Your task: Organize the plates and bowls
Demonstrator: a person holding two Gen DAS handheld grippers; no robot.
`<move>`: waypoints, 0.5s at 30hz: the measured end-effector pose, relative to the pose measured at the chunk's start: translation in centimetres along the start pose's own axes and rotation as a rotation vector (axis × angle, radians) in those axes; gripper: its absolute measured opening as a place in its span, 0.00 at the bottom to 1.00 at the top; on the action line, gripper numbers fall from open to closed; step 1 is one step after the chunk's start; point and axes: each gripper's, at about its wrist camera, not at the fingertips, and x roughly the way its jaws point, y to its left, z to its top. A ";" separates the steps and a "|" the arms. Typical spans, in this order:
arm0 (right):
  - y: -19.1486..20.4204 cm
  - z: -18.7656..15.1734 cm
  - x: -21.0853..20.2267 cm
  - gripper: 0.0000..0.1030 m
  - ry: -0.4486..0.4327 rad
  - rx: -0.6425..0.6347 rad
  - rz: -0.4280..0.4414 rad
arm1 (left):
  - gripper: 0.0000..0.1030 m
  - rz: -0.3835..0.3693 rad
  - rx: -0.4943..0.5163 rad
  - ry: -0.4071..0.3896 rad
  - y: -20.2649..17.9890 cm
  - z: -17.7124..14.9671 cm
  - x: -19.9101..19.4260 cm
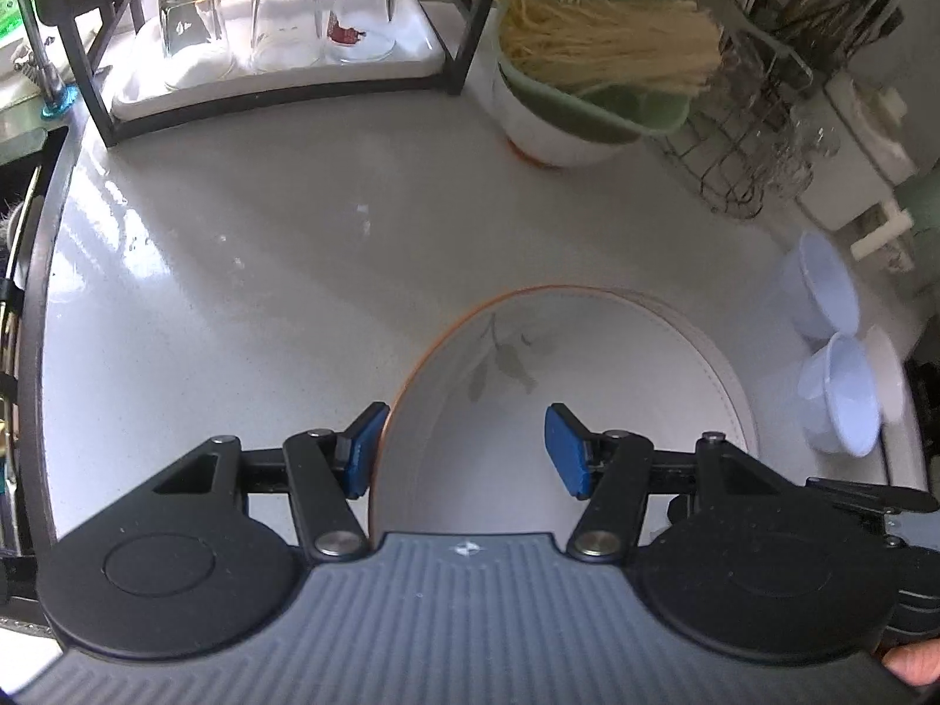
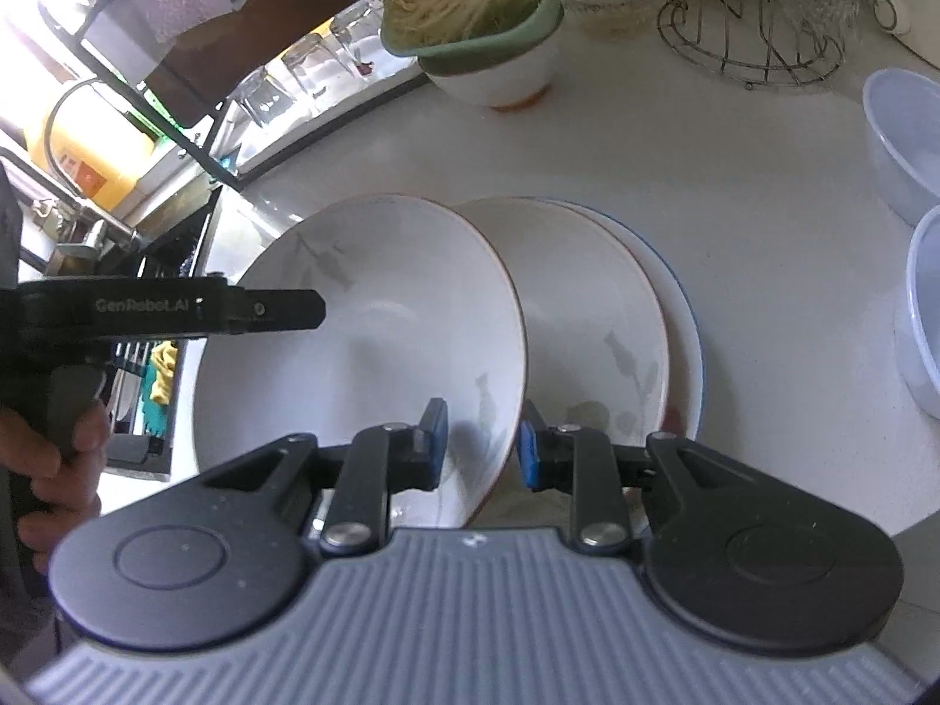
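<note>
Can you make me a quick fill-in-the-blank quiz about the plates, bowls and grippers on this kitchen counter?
1. The right gripper has its fingers on either side of the rim of the tilted ____ plate.
2. The drinking glasses on the black rack stand ____.
3. The green basket of dry noodles sits in a ____ bowl.
4. The left gripper is ____ over the plate.

Missing words: orange-rimmed; upside down; white; open
</note>
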 end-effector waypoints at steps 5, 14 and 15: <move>-0.7 -0.1 0.4 0.27 -0.003 0.001 0.025 | 0.62 0.049 0.033 -0.004 -1.2 0.3 0.2; -1.5 -0.3 0.7 0.27 -0.034 -0.003 0.023 | 0.62 0.110 0.056 0.011 -2.9 0.4 0.8; -1.6 -0.3 0.7 0.27 -0.039 -0.005 0.020 | 0.62 0.115 0.059 0.012 -3.0 0.4 0.9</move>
